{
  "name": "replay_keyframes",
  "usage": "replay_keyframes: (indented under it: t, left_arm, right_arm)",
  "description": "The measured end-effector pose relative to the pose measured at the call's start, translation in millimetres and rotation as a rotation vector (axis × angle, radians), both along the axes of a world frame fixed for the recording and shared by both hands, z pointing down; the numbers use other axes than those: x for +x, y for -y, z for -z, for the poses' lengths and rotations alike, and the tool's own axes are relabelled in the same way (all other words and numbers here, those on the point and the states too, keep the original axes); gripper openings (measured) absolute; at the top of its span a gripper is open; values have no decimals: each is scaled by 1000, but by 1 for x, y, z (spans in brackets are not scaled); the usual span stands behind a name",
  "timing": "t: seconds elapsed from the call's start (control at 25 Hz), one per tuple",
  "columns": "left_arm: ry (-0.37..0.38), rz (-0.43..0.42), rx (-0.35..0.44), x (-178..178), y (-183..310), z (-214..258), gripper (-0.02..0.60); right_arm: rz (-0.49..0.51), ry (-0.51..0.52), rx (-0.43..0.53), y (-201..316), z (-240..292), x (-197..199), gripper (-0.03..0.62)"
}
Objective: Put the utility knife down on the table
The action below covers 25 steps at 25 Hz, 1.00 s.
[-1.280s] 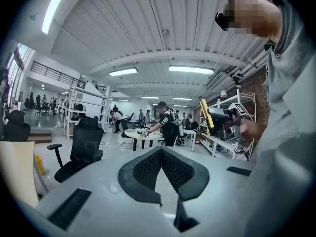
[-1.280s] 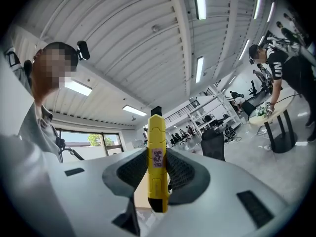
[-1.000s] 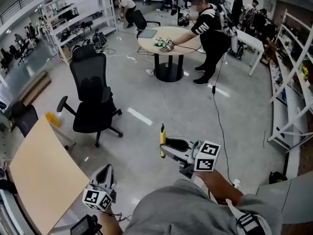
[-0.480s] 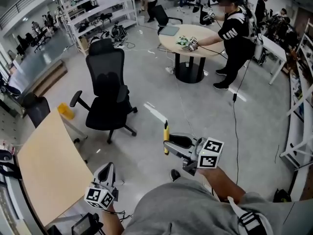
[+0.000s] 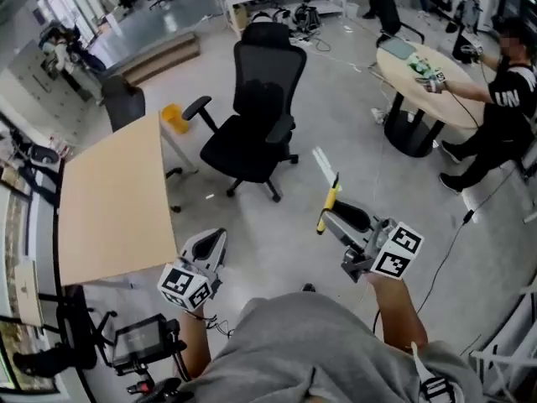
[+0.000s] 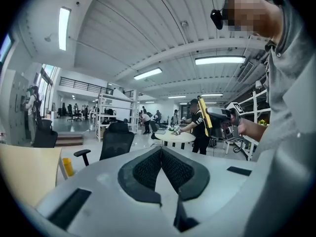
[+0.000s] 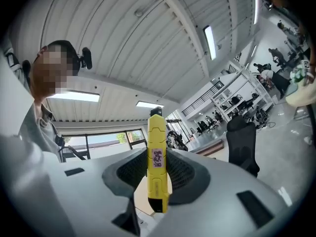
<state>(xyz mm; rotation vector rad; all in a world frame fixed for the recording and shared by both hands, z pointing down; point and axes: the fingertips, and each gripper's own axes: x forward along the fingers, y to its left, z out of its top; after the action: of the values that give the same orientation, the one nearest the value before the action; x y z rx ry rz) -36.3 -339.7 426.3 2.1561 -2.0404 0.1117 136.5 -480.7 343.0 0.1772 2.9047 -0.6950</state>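
Basically, right gripper (image 5: 334,214) pinched utility knife (image 5: 327,204) crosswise; table (image 5: 109,200) lay well to its left, nearer closed, empty left gripper (image 5: 213,242).

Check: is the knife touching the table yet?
Apart. Head view shows the knife clamped in the right tool above bare floor, with open floor between it and the table.

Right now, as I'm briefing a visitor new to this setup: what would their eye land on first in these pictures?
The yellow utility knife stands out, clamped in the right gripper over the grey floor. To its left is the pale wooden table, with the shut, empty left gripper near its corner. A black office chair stands beyond.
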Motion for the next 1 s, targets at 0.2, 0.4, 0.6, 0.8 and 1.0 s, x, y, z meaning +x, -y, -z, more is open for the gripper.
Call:
replay_keyframes:
  t: [0.2,0.4,0.6,0.8,1.0]
  left_arm:
    - [30,107,-42,-14,10,-7,6]
    - [58,175,-49,-63,-9,-15,6]
    - [11,239,-52,-187,-33,-34,6]
    - [13,247,-23,-194,-31,-28,6]
    - [23,230,0,-200,-24,-21,6]
  right_arm:
    - [93,15,-56,37,-21,-19,117]
    - [140,3,-70,25,-43,-61,117]
    - [194,-49,-76,11,-52,-192,117]
    - [202,-42,-48,9,-42,-198,117]
    - [206,-14,-40,4,-34,-211,117]
